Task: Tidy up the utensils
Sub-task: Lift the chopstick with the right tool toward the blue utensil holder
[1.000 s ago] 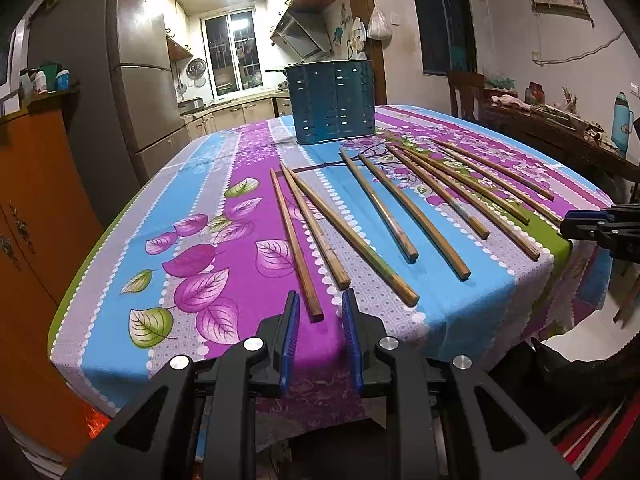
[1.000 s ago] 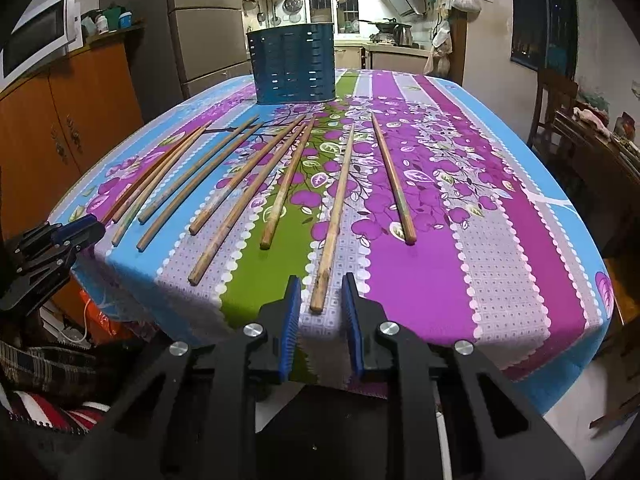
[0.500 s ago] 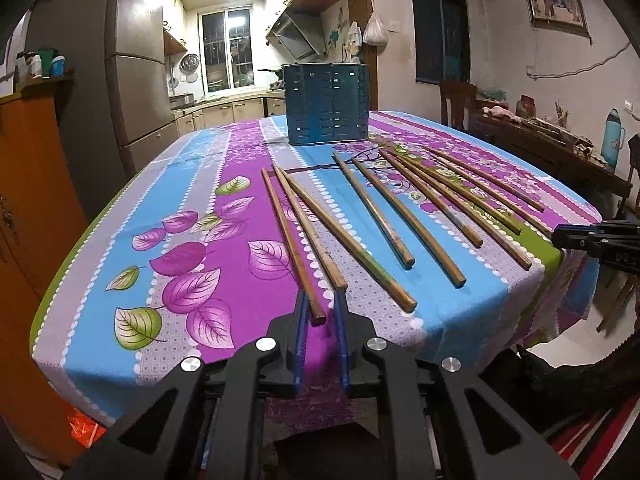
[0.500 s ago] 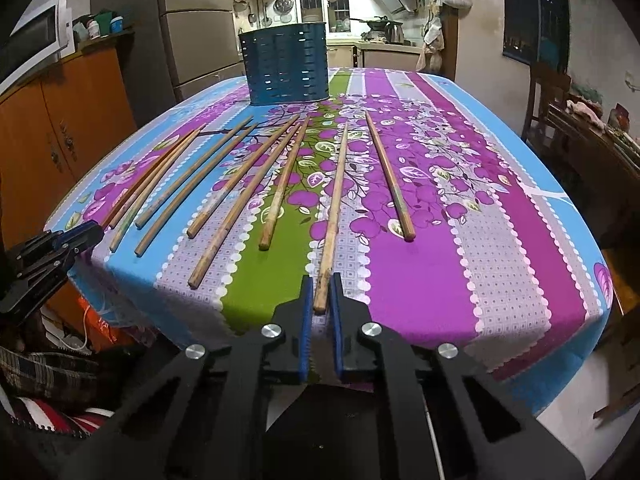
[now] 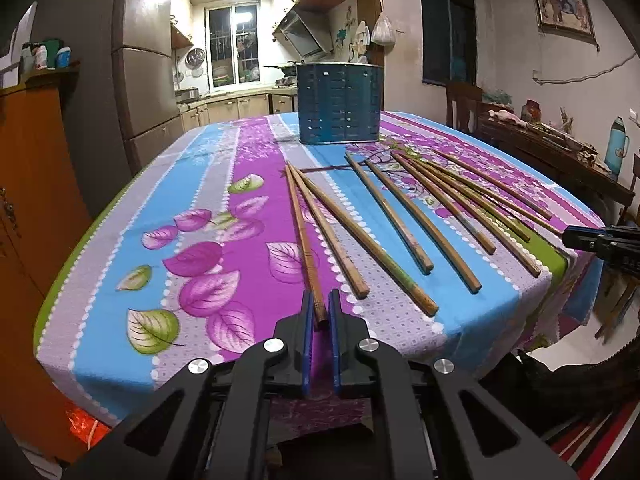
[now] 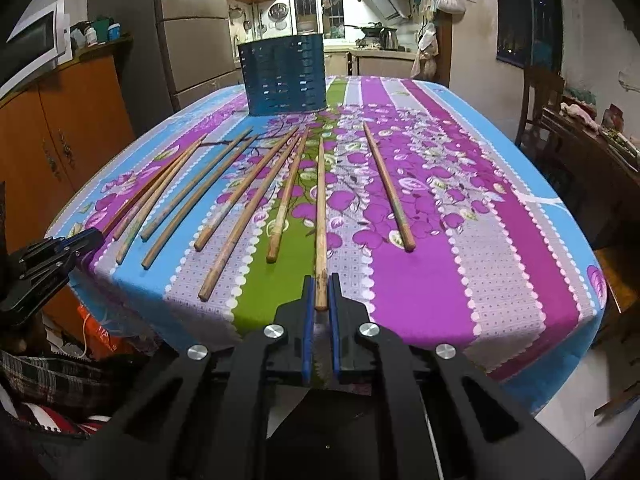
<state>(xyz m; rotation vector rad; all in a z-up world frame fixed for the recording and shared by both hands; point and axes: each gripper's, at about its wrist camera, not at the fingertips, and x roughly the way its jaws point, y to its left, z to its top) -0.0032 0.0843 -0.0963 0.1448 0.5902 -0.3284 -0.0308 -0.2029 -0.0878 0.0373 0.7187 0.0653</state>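
Note:
Several long wooden chopsticks lie fanned out on the flowered tablecloth (image 5: 208,240), and a blue slotted utensil holder (image 5: 339,109) stands upright at the table's far end; it also shows in the right wrist view (image 6: 283,80). My left gripper (image 5: 319,309) is shut on the near end of the leftmost chopstick (image 5: 303,236), which still lies on the cloth. My right gripper (image 6: 321,291) is shut on the near end of another chopstick (image 6: 321,200), second from the right. Each gripper shows in the other's view, the right one (image 5: 592,240) and the left one (image 6: 68,246), at the table edge.
An orange cabinet (image 6: 68,120) and a fridge (image 5: 144,92) stand to the left of the table. A wooden chair (image 6: 540,96) and a cluttered sideboard (image 5: 552,148) stand on the right. The tablecloth hangs over the near table edge (image 6: 400,340).
Both grippers moved forward to the table edge and closed from open, each onto the near end of a chopstick.

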